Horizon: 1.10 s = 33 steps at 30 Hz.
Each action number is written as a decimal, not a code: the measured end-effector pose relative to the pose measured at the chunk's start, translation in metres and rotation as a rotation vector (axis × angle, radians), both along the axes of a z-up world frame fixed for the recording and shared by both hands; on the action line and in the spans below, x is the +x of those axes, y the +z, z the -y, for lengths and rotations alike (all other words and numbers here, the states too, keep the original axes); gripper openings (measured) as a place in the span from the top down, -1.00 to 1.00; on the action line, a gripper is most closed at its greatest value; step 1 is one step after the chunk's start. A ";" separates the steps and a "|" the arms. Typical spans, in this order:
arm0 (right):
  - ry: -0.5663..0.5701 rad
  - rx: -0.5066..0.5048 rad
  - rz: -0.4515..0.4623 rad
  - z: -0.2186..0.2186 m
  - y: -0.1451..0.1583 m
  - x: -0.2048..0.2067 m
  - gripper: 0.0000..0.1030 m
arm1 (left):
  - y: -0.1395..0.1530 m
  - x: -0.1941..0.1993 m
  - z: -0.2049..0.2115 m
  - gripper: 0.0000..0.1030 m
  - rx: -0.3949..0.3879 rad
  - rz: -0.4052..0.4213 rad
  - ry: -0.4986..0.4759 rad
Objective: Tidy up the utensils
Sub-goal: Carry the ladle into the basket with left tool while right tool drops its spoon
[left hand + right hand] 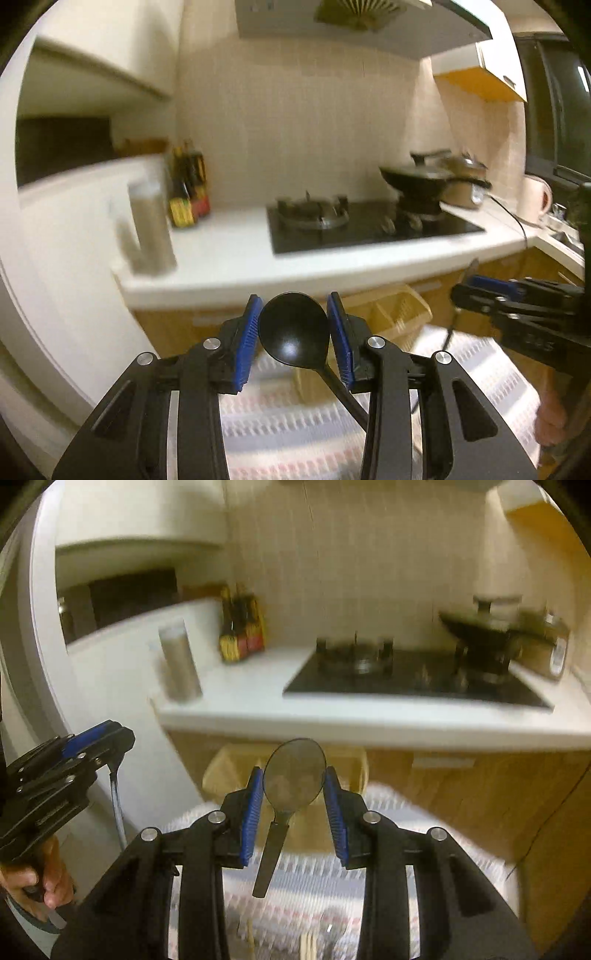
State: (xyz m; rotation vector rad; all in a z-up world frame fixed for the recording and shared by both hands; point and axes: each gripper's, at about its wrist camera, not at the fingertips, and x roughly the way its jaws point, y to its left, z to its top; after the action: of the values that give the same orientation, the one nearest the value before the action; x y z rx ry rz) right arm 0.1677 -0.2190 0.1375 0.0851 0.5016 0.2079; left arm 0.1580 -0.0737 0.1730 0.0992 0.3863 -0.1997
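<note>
My left gripper (294, 306) is shut on a black plastic ladle (293, 330), its blue pads pressing the sides of the bowl while the handle hangs down to the lower right. My right gripper (294, 775) is shut on a metal spoon (293, 779), gripped by the bowl with the handle (269, 856) hanging below. Each view shows the other gripper at its edge: the right gripper (480, 291) and the left gripper (110, 738), with the ladle handle (117, 805) dangling. Below both lies a yellow slotted utensil basket (388, 314) on a patterned cloth (295, 424).
Ahead is a white counter (229, 266) with a black gas hob (369, 225), a wok (413, 181), sauce bottles (188, 184) and a metal cylinder (151, 225). Wooden cabinet fronts (461, 786) run under the counter. A hand (48, 878) holds the left tool. Chopsticks (308, 945) lie on the cloth.
</note>
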 end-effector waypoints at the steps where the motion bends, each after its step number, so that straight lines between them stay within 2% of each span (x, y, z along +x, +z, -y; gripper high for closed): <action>1: -0.009 -0.007 0.029 0.000 0.009 0.002 0.42 | 0.008 0.006 0.003 0.33 0.012 0.032 0.015; 7: -0.119 -0.083 0.153 0.010 0.042 0.031 0.41 | 0.018 0.040 0.018 0.33 0.086 0.158 0.104; 12: -0.207 -0.136 0.202 0.017 0.036 0.060 0.41 | 0.001 0.075 0.026 0.33 0.139 0.205 0.165; 17: -0.214 -0.161 0.147 0.020 0.009 0.089 0.41 | -0.032 0.103 0.031 0.33 0.195 0.201 0.197; 23: -0.197 -0.183 0.073 0.018 -0.022 0.109 0.41 | -0.061 0.117 0.032 0.32 0.211 0.164 0.192; 30: -0.149 -0.197 0.022 0.011 -0.037 0.111 0.41 | -0.070 0.115 0.030 0.27 0.196 0.125 0.153; 33: -0.121 -0.179 -0.002 0.011 -0.036 0.107 0.40 | -0.066 0.109 0.025 0.19 0.155 0.099 0.120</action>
State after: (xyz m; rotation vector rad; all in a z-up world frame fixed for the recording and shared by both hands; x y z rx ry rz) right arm 0.2743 -0.2301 0.1015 -0.0585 0.5133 0.0437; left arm 0.2669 -0.0989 0.1069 0.2373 0.3076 -0.0461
